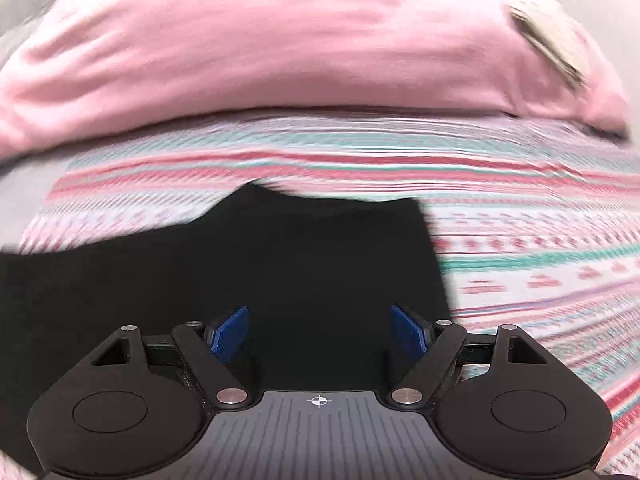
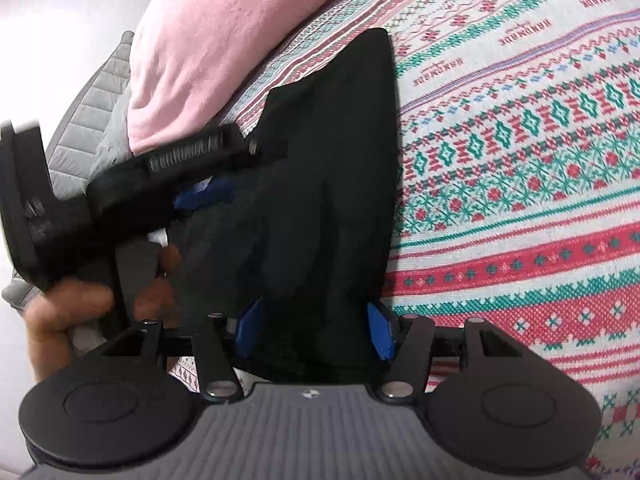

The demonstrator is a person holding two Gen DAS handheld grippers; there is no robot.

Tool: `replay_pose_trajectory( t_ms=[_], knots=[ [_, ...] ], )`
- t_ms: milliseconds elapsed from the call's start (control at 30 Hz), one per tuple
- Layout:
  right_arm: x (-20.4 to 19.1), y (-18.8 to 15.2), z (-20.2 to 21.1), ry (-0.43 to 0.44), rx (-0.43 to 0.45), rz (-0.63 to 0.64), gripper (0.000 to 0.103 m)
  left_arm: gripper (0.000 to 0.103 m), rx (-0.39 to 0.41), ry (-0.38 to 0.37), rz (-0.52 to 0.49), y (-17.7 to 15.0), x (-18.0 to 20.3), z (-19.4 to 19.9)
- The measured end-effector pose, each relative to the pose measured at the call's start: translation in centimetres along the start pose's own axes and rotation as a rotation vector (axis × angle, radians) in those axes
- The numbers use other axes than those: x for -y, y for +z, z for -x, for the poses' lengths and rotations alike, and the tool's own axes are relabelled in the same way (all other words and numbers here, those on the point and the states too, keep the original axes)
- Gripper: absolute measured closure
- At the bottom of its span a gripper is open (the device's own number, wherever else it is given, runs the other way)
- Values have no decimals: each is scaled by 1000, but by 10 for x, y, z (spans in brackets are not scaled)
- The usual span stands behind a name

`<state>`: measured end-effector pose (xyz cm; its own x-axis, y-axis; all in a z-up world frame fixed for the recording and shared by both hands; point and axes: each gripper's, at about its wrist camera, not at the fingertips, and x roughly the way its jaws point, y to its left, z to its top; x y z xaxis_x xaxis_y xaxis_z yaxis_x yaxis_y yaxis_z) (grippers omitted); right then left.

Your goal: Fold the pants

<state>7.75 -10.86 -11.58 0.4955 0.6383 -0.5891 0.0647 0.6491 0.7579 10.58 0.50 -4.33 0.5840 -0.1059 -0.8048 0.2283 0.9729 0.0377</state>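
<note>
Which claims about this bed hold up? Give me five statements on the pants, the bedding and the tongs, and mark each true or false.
1. The pants are black. True.
2. The pants lie on a plain white sheet. False: they lie on a bedspread patterned in red, green and white.
3. The left tongs are open, with their blue pads wide apart. True.
4. A pink blanket lies past the pants. True.
5. The right tongs have only bare bedspread between their pads. False: black pants cloth fills the gap between them.
</note>
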Motion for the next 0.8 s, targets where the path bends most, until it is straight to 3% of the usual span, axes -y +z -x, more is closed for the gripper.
replay_pose_trajectory(
  t_ms=[100,200,267,367,433,500,533,567,600,733,800],
  knots=[
    [-2,-2,1,-10,2,21,57,23,-9,-18,-188,10,50,-10],
    [3,-3,2,-24,-4,15,65,26,-63,121,-411,12,95,-39],
    [8,-3,3,-14,-5,13,68,27,-109,138,-488,14,106,-52],
    [11,-6,6,-20,-12,50,72,26,-161,145,-517,23,112,-63],
    [9,-10,7,-35,-8,100,75,30,-166,197,-550,25,120,-69],
    [6,-13,7,-54,-1,142,84,52,-159,234,-593,23,131,-73],
    [5,-15,6,-64,6,153,88,85,-165,252,-592,23,134,-75],
    [3,-17,6,-73,15,164,95,96,-183,256,-573,23,132,-77],
    [1,-19,6,-76,28,174,100,96,-181,261,-557,24,131,-77],
    [-13,-26,9,-70,52,219,99,99,-161,223,-462,37,115,-64],
    [-15,-26,5,-88,45,206,79,100,-143,197,-399,48,102,-51]
  ],
)
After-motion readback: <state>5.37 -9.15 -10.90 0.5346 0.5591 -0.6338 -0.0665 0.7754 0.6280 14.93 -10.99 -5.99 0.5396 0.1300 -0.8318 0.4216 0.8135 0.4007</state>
